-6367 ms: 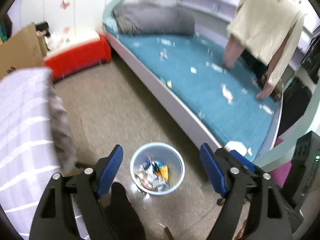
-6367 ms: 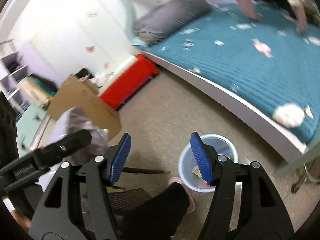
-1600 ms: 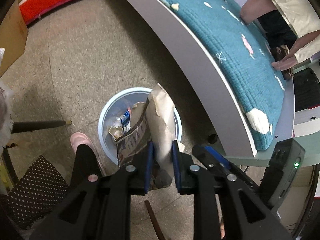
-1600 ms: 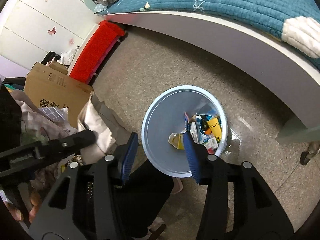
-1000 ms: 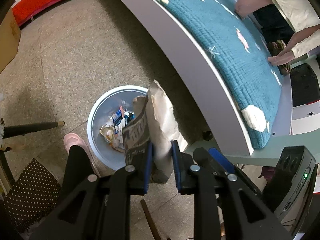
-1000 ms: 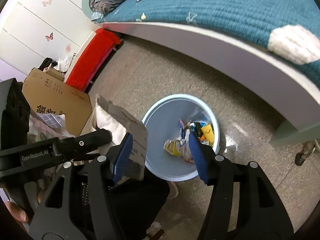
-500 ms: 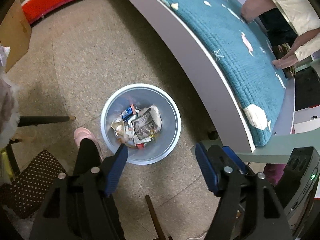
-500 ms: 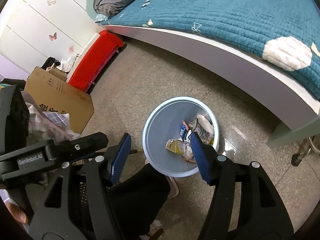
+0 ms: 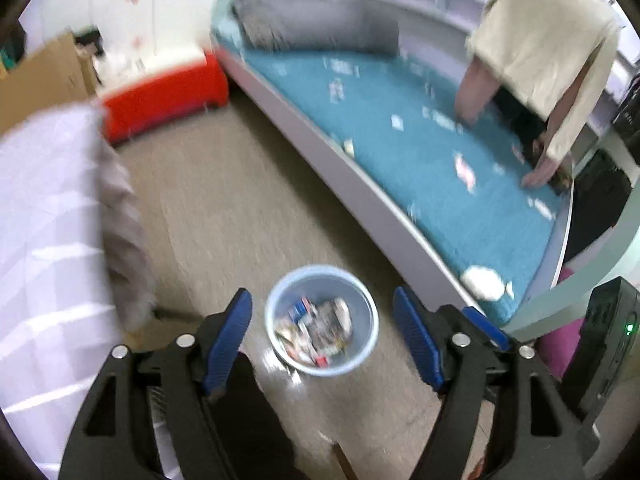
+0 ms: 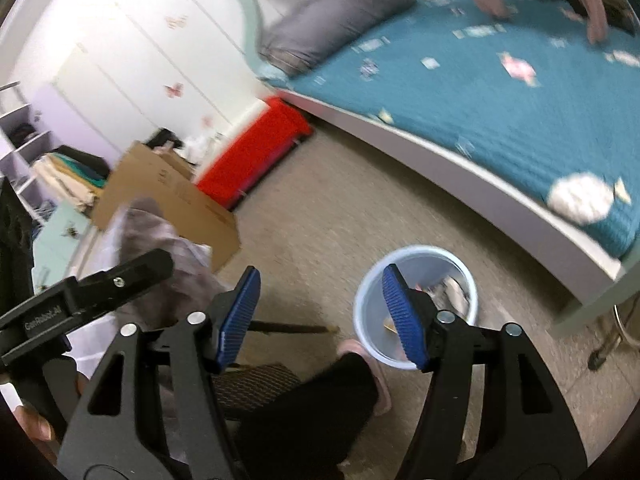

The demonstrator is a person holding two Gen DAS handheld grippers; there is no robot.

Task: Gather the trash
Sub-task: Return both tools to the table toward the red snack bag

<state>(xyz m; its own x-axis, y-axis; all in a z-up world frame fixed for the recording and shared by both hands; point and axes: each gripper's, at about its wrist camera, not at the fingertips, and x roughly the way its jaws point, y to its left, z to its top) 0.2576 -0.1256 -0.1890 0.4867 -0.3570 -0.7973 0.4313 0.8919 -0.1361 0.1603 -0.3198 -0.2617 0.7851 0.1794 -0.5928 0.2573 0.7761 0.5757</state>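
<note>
A pale blue waste bin (image 9: 324, 280) stands on the floor beside the bed, with wrappers and crumpled paper (image 9: 316, 330) inside. My left gripper (image 9: 320, 296) hangs high above it; its jaws are opening and nothing is between them. In the right wrist view the bin (image 10: 432, 264) lies low right. My right gripper (image 10: 320, 270) is also raised with its jaws opening and empty. Small scraps (image 9: 464, 170) lie scattered over the teal bed cover (image 9: 400, 176), among them a pink-white one (image 10: 518, 66).
A person in a cream top (image 9: 540, 40) leans over the bed's far side. A red box (image 9: 160, 100) and a cardboard box (image 10: 172, 196) stand by the wall. A dotted chair seat (image 10: 256, 384), a black-clad leg and a pink slipper (image 10: 360, 350) are just below me.
The left gripper opened and let go of the brown paper bag, which now lies in the bin. Both grippers rose and tilted up, so the whole bed came into view.
</note>
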